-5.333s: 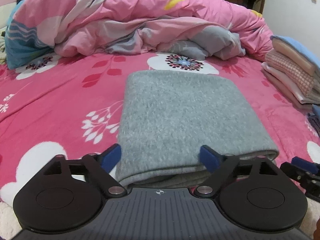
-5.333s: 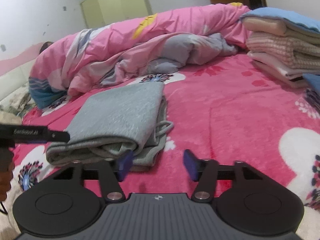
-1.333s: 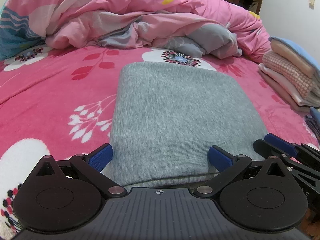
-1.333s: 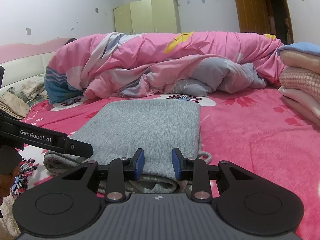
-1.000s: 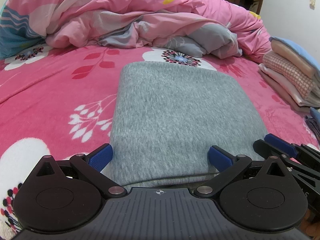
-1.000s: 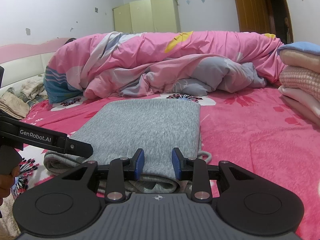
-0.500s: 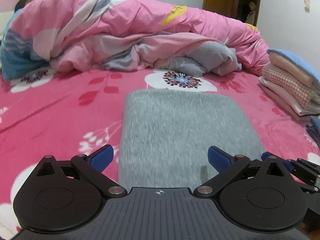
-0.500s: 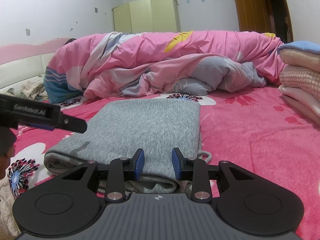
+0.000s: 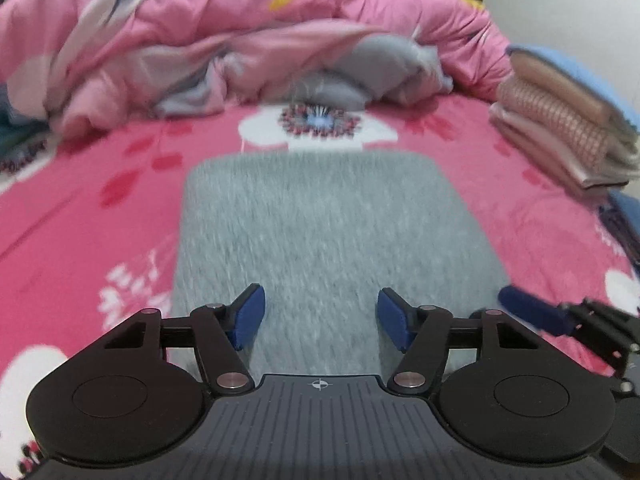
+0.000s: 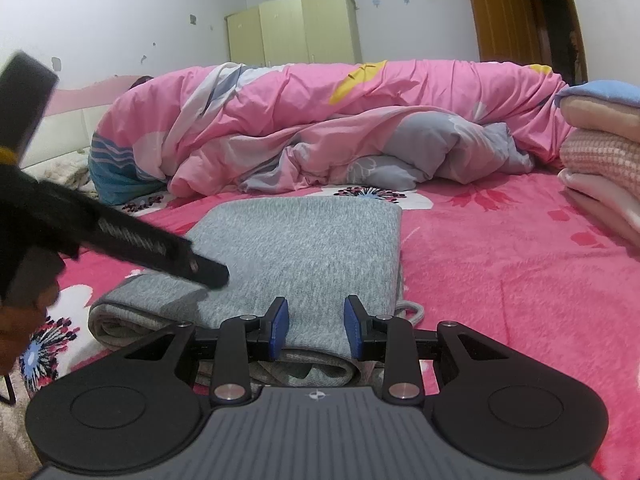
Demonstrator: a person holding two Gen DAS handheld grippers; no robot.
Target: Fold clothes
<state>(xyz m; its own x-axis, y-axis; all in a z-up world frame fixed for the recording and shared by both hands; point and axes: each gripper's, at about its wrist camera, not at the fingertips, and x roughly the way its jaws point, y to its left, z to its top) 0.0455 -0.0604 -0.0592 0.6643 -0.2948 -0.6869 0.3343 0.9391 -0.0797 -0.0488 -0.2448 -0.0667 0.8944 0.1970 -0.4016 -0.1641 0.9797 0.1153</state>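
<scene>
A folded grey garment (image 9: 320, 220) lies on the pink flowered bedspread (image 9: 92, 232). My left gripper (image 9: 320, 318) hovers over its near edge, jaws closing, with grey cloth showing between the blue pads but not pinched. From the right wrist view the garment (image 10: 312, 248) stretches away, and the left gripper (image 10: 208, 274) reaches over its near left part. My right gripper (image 10: 316, 328) is shut on the near right edge of the fold, the cloth between its pads. One of its fingers (image 9: 536, 314) shows at the garment's right corner.
A crumpled pink duvet (image 10: 320, 120) fills the far side of the bed. A stack of folded clothes (image 9: 560, 128) stands at the right edge. A wardrobe (image 10: 292, 32) and a wooden door (image 10: 504, 12) are behind. A hand (image 10: 16, 320) holds the left gripper.
My left gripper has risen and moved in over the garment, and its fingers have come much closer together. The right gripper has stayed where it was, still clamped.
</scene>
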